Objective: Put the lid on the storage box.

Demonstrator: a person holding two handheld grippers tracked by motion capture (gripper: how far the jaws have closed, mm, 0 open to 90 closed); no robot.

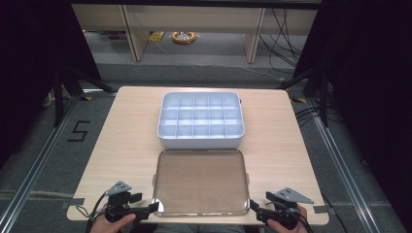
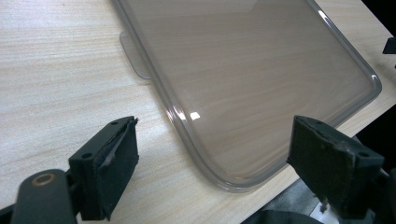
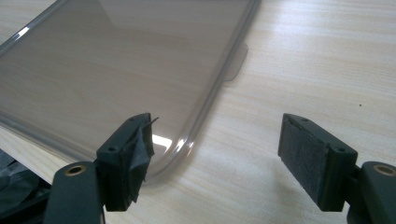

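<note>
Lid, clear plastic, flat at the bench's near edge, just before the white compartment box. Left claw: released, jaws straddling the lid's near-left corner. Right claw: released, at the near-right corner, one jaw over the rim.
</note>
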